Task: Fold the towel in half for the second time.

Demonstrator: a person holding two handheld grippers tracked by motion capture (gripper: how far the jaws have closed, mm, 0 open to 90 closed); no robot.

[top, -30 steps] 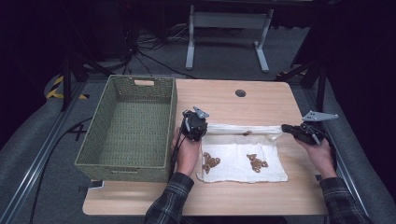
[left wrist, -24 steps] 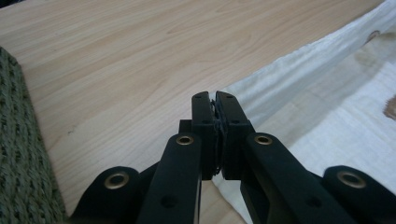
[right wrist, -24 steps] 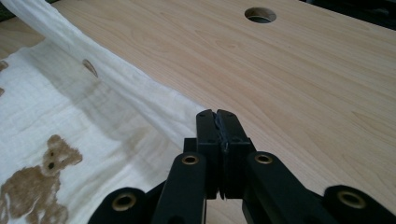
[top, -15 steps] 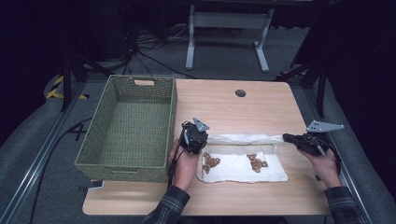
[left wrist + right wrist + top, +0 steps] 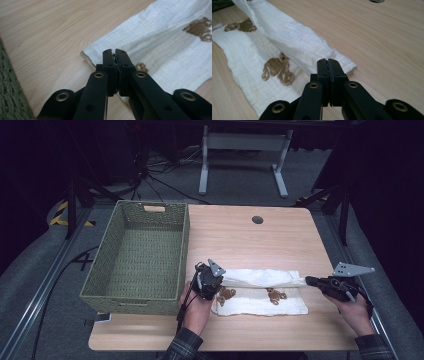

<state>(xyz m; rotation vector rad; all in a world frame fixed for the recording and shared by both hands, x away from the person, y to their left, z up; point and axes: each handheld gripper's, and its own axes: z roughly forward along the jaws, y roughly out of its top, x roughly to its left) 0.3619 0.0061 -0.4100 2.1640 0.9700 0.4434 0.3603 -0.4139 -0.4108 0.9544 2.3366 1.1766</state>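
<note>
Both grippers have dropped lower and drawn back toward the person since a second ago, carrying the far edge of the cloth over its near half; the fold line now lies lower on the table.

Left gripper [image 5: 216, 281]: jaws pressed together, pinching the left end of the lifted edge. In the left gripper view the fabric shows just past the jaw tips. Right gripper [image 5: 311, 281]: jaws likewise pressed together. In the right gripper view the cloth corner sits right at the tips, so a pinch is probable, though the fabric between the jaws is not plainly visible.

White cloth [image 5: 260, 302] with brown bear prints lies on the near half of the wooden table [image 5: 250, 240], just right of the green woven basket [image 5: 135, 255]. Upper layer [image 5: 260, 277] is stretched taut between the two grippers, raised above the lower layer and covering only its far strip; two prints remain exposed.

Step in hand, as judged: folding the cloth in half lengthwise, roughly midway through the fold-over.

Next move calls for: pulling both ends evenly toward the near edge, keeping tension, lowering until edges align, then releasing. Risk: uneven travel would skew the fold.
</note>
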